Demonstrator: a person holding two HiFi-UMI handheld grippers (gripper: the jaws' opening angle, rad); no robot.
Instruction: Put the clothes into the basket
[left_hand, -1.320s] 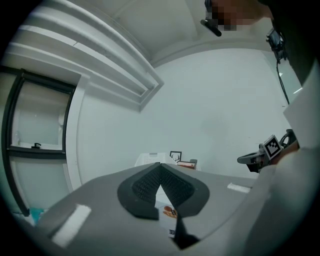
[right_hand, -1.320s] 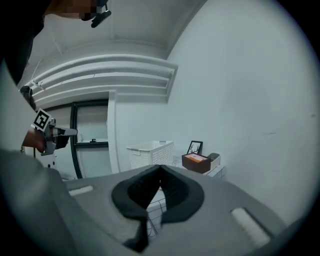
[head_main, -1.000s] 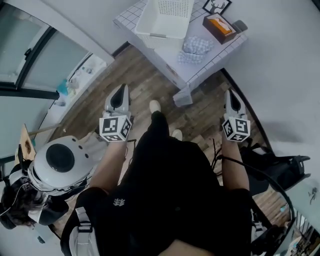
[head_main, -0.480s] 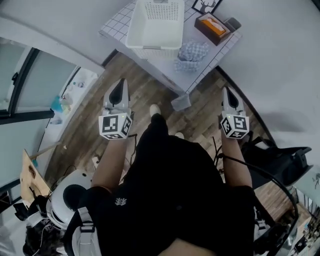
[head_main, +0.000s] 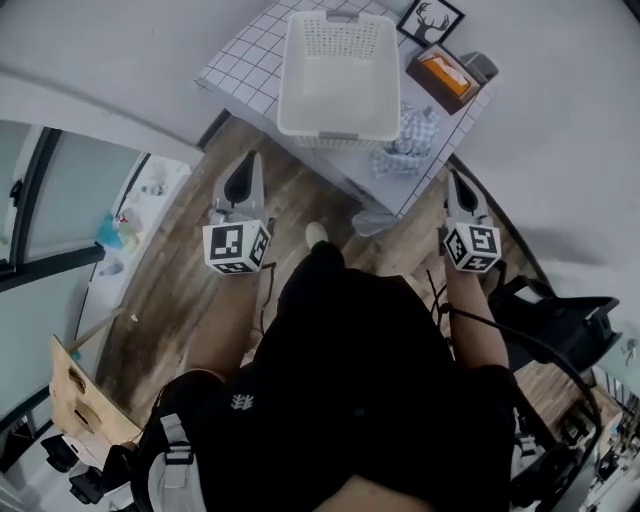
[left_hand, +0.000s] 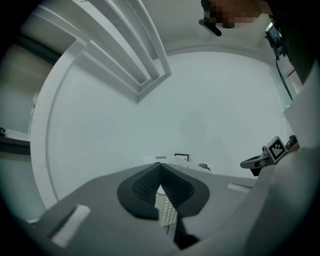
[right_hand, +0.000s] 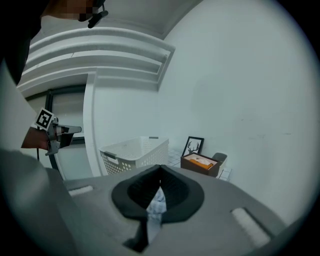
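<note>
Two grippers, the left gripper (head_main: 243, 172) and right gripper (head_main: 458, 186), hover near the tiled table (head_main: 240, 65) in the head view; patterned clothes (head_main: 410, 142) lie just beside the white basket (head_main: 340, 128). Left gripper view: jaws pressed together. Right gripper view: jaws likewise closed, basket (right_hand: 135, 150) ahead.

Framed deer picture (head_main: 430, 20), brown tissue box (head_main: 447, 76), tiled table (head_main: 243, 66)

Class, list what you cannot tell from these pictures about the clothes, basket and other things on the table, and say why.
- Clothes: head view, too small and bunched to count the garments; right gripper view, the right gripper hides all but a sliver.
- Basket: left gripper view, nearly all behind the left gripper.
- Grey object beside the orange box: head view, too small to identify.
</note>
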